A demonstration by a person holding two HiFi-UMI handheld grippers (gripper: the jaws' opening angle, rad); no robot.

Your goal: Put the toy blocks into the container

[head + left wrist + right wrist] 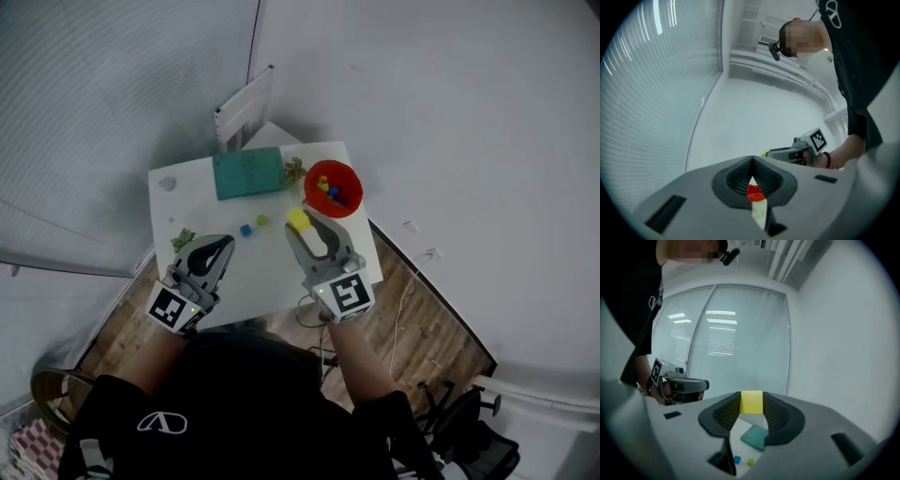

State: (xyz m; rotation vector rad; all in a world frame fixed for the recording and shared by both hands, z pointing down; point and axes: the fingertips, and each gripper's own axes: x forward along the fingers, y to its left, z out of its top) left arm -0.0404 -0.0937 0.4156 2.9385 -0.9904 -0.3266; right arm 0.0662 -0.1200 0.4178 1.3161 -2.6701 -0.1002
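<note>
While the right claw [304,223] grips a yellow block [297,219] between its pads, raised above the desk [272,277] just short of the red container [319,171], the left claw [225,246] hangs over the desk's left side with its jaws brought together at the tips and nothing held. The right claw's jaws stand only partly apart, pressed on the block's two sides, as the right gripper view shows clearly. The container sits at the far right corner of the desk, with several small coloured blocks [329,191] already inside. A small blue block [246,230] and a yellow-green block [262,220] lie apart from each other near the middle of the desk, between the two claws. A flat teal book-like thing [248,173] lies along the far edge, just left of the container.
</note>
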